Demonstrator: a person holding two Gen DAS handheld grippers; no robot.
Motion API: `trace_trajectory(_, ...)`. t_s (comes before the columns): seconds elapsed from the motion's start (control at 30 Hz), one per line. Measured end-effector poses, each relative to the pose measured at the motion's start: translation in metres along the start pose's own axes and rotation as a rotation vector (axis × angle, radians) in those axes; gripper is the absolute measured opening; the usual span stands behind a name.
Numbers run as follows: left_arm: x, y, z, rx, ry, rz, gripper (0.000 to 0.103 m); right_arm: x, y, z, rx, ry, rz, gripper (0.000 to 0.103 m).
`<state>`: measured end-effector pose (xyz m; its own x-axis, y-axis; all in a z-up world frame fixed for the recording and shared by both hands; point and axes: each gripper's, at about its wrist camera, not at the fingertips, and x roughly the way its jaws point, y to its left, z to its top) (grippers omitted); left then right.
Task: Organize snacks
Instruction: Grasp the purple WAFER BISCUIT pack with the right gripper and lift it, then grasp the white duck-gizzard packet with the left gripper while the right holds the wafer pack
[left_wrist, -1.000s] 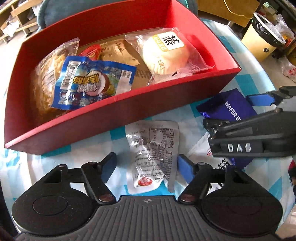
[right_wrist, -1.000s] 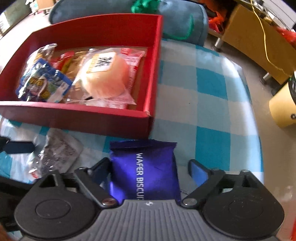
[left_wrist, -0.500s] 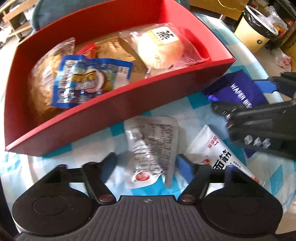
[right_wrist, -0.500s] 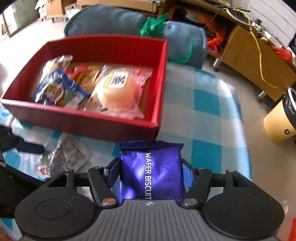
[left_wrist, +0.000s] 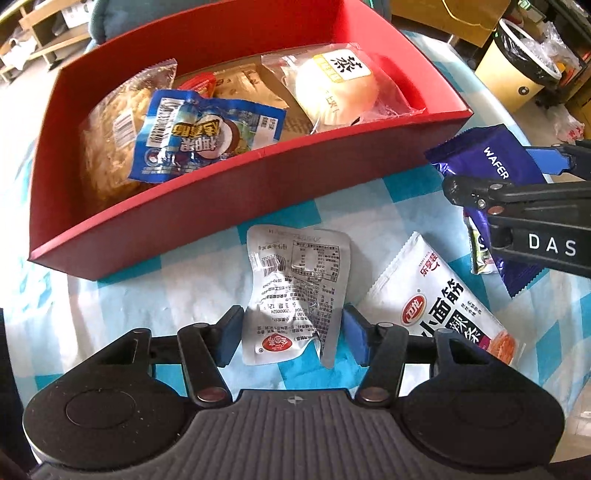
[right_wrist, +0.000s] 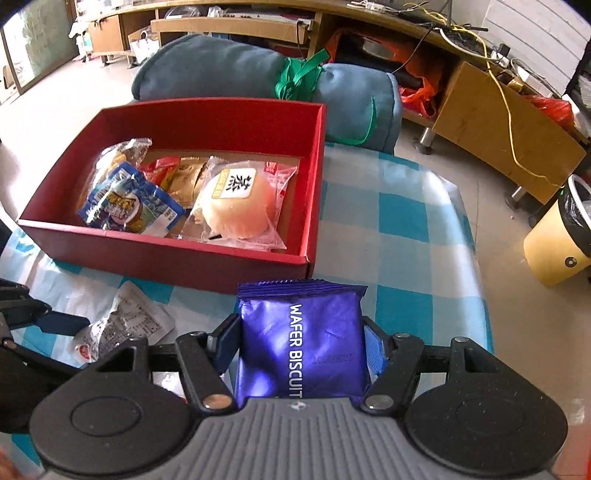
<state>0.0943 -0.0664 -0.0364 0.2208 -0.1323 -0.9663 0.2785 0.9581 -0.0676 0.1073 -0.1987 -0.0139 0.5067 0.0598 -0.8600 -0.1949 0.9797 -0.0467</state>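
Observation:
A red box (left_wrist: 207, 192) (right_wrist: 192, 258) on the checked cloth holds a bun pack (left_wrist: 332, 88) (right_wrist: 236, 206), a blue snack pack (left_wrist: 199, 136) (right_wrist: 129, 203) and other packs. My right gripper (right_wrist: 301, 343) is shut on a purple wafer biscuit pack (right_wrist: 301, 339) (left_wrist: 487, 166), held above the cloth in front of the box's right end. My left gripper (left_wrist: 293, 332) has its blue pads on both sides of a silver sachet (left_wrist: 295, 291) (right_wrist: 122, 325) lying on the cloth, touching or nearly touching it.
A white spicy-strip pack (left_wrist: 439, 299) lies on the cloth right of the sachet. A small green-edged pack (left_wrist: 480, 251) lies under the right gripper. A blue bolster (right_wrist: 266, 77) lies behind the box. A yellow bin (right_wrist: 561, 236) stands on the floor, right.
My right gripper has shut on the wafer pack and lifted it off the cloth. My left gripper's fingers have closed in around the silver sachet.

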Motion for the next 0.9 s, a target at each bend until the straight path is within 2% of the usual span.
trace_trajectory(0.37,-0.035,-0.004,-0.011,0.014,-0.07,-0.022,0.065,-0.019,0.005,-0.006,0.02,-0.037,0.005,0.062)
trace_trajectory(0.9,-0.058,-0.007,-0.01,0.027,-0.149,-0.028,0.065,-0.038,0.009,-0.001,0.046,-0.097,0.015,0.062)
